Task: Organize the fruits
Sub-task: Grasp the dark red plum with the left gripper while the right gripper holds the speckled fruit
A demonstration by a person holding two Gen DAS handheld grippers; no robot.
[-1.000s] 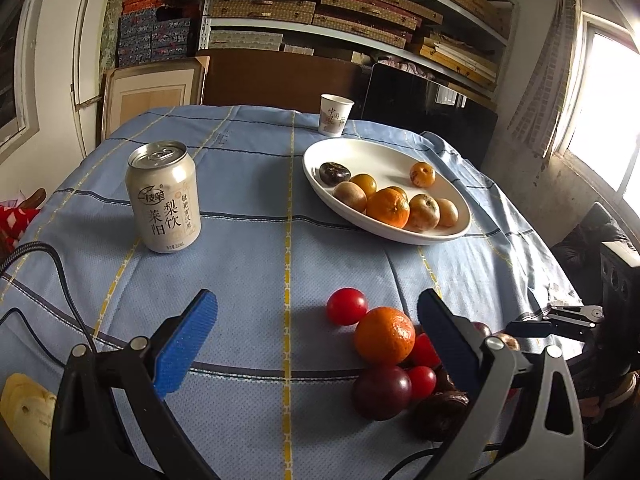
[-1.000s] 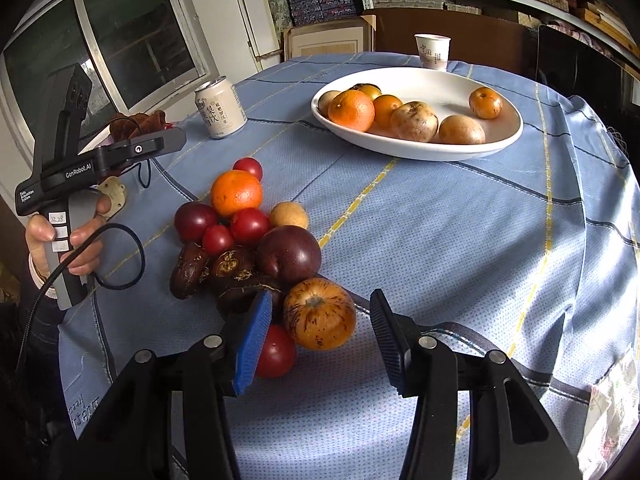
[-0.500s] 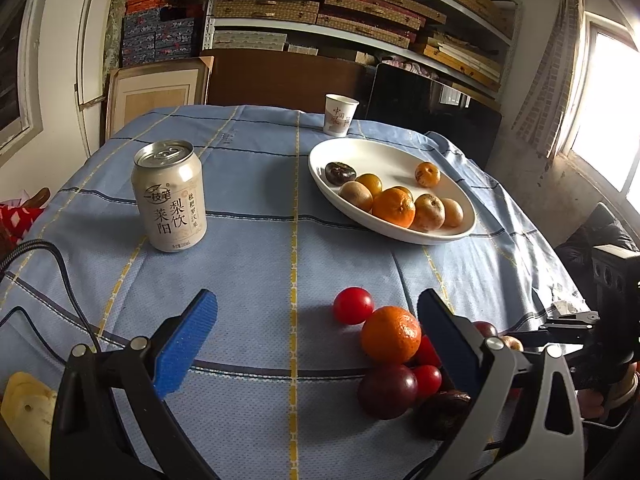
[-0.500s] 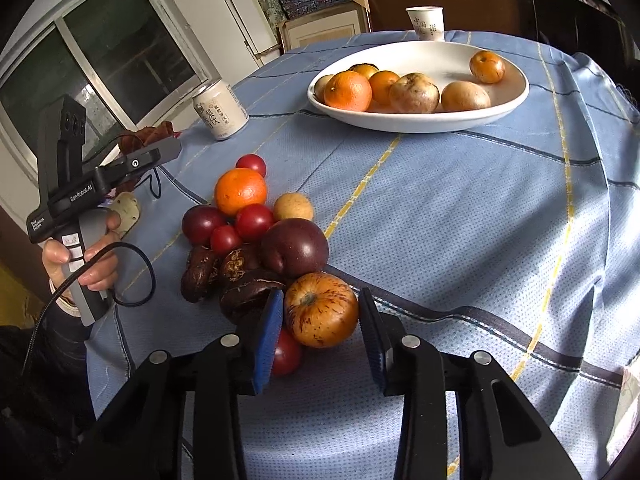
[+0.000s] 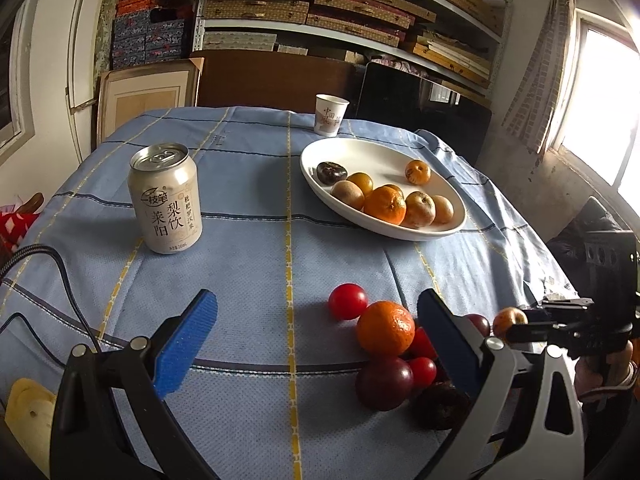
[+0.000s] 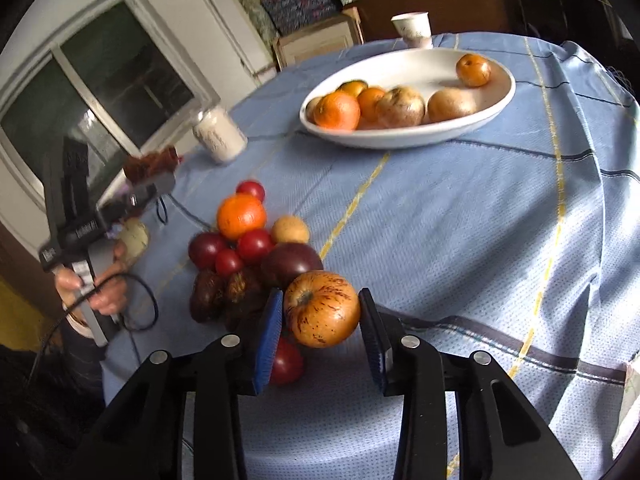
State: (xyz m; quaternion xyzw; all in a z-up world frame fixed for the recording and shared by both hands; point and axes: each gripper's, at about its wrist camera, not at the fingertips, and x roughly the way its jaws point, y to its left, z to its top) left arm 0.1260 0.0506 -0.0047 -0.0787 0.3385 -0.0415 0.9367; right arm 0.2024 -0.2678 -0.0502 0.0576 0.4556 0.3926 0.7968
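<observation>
- Speckled orange-brown, the apple [image 6: 322, 309] now sits clamped between the blue pads of the right claw [image 6: 321, 326], low in the middle of the right wrist frame; a second ago those pads stood apart on either side of it, and they closed in the first half of that second.
- It looks lifted just clear of the pile [image 6: 248, 256] of loose fruit at centre left, though I cannot tell for certain whether it still touches the dark plum [image 6: 292, 264] behind it.
- The right view has tilted since then and is slightly blurred, so the wrist has rolled.
- The left claw [image 5: 320, 332] stays wide open and idle, nothing between its pads, low in its own frame above the blue cloth of the bench [image 5: 248, 216].
- The white dish [image 6: 404, 140], upper right, already holds several fruits; my guess is the apple goes there next, with bare space at its far end.
</observation>
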